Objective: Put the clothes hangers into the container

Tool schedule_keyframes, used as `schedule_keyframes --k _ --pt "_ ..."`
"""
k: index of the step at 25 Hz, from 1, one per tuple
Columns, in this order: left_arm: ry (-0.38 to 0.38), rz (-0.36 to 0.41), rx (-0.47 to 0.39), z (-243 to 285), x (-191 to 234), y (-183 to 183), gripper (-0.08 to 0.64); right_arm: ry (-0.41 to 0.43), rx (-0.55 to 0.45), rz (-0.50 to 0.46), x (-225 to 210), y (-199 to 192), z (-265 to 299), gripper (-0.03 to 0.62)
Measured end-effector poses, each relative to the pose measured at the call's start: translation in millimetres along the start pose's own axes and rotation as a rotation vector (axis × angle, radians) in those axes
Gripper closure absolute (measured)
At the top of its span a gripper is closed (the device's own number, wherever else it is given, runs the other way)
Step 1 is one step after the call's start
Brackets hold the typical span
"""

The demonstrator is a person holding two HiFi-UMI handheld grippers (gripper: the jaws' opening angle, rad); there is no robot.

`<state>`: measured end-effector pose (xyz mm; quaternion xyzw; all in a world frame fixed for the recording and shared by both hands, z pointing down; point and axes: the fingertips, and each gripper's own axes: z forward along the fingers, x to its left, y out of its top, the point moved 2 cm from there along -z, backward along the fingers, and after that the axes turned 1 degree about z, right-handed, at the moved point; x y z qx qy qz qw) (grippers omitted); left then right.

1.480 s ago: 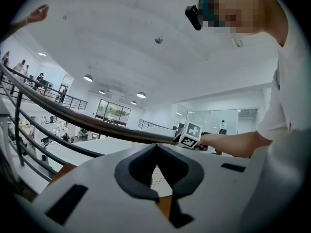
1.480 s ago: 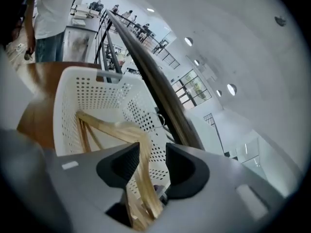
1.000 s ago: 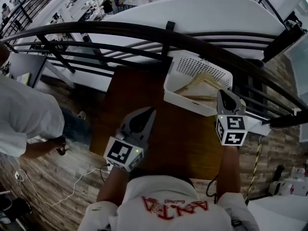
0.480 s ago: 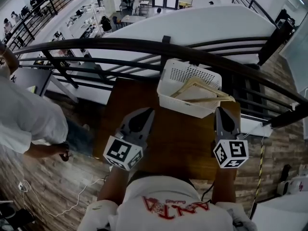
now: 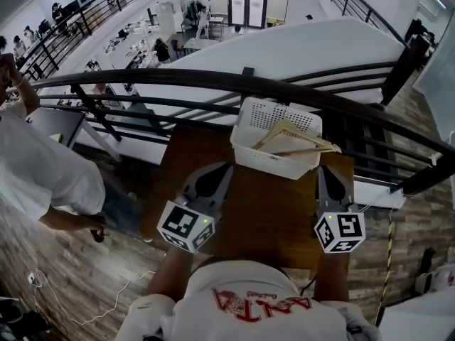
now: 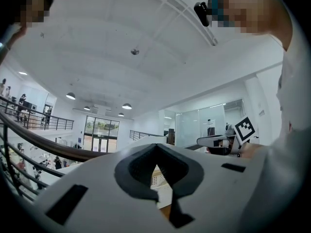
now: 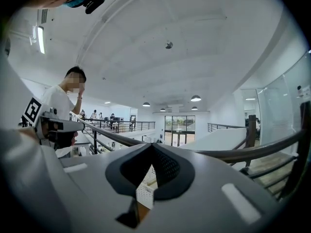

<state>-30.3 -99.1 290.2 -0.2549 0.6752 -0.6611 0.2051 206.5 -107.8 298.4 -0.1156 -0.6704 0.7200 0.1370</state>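
A white perforated basket (image 5: pixel 274 163) stands at the far edge of the brown table (image 5: pixel 263 215), with wooden clothes hangers (image 5: pixel 295 137) lying in it, their ends poking over the right rim. My left gripper (image 5: pixel 225 168) hovers over the table just short of the basket's left front corner, shut with nothing in it. My right gripper (image 5: pixel 329 170) hangs by the basket's right front corner, shut and empty too. In the left gripper view, the closed tips (image 6: pixel 156 147) frame a bit of the basket (image 6: pixel 163 191). The right gripper view shows closed tips (image 7: pixel 152 146) over the basket's corner (image 7: pixel 146 194).
A black curved railing (image 5: pixel 178 84) runs right behind the table and basket, with a drop to a lower floor beyond. A person in a white shirt (image 5: pixel 35 169) stands at the left. A white cable (image 5: pixel 92 297) lies on the wooden floor at lower left.
My right gripper has drawn back from the basket's right side towards the person. The left gripper has shifted slightly. Both stayed shut, and the hangers stayed in the basket.
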Motion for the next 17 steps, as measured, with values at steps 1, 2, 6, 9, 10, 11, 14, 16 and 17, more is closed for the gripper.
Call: schedule_keyframes --k 1,2,6,9,10,11,14,16,17 --pt "0.000 0.000 0.000 -0.6 -0.9 -1.1 0.551 0.003 0.003 -0.003 0.4 -1.9 -0.3 0.591" --pt "0.001 0.000 0.000 -1.3 -1.3 -2.3 0.551 0.004 0.005 -0.007 0.9 -3.8 -0.6 0.591" --pt "0.005 -0.002 0.000 -4.0 -1.6 -3.0 0.551 0.008 0.008 -0.019 2.0 -4.2 -1.5 0.591" --pt "0.007 -0.001 0.001 -2.6 -2.2 -2.6 0.551 0.009 0.003 -0.020 -0.2 -1.7 0.0 0.591" --pt "0.007 -0.001 0.002 -2.1 -2.2 -3.1 0.551 0.009 0.002 -0.021 -0.5 -1.7 0.6 0.591" --pt "0.007 -0.001 0.002 -1.8 -2.3 -3.9 0.551 0.011 0.002 -0.021 -0.5 -1.8 1.2 0.591" --pt "0.006 -0.001 0.007 -0.7 -3.5 -4.5 0.551 0.014 0.005 -0.017 -0.8 -2.1 1.5 0.591" --pt "0.005 -0.001 0.007 0.7 -4.9 -3.3 0.551 0.016 0.007 -0.016 -1.6 -1.6 1.4 0.591" --pt "0.004 -0.001 0.007 1.4 -5.7 -2.5 0.551 0.017 0.008 -0.016 -2.0 -1.3 1.5 0.591"
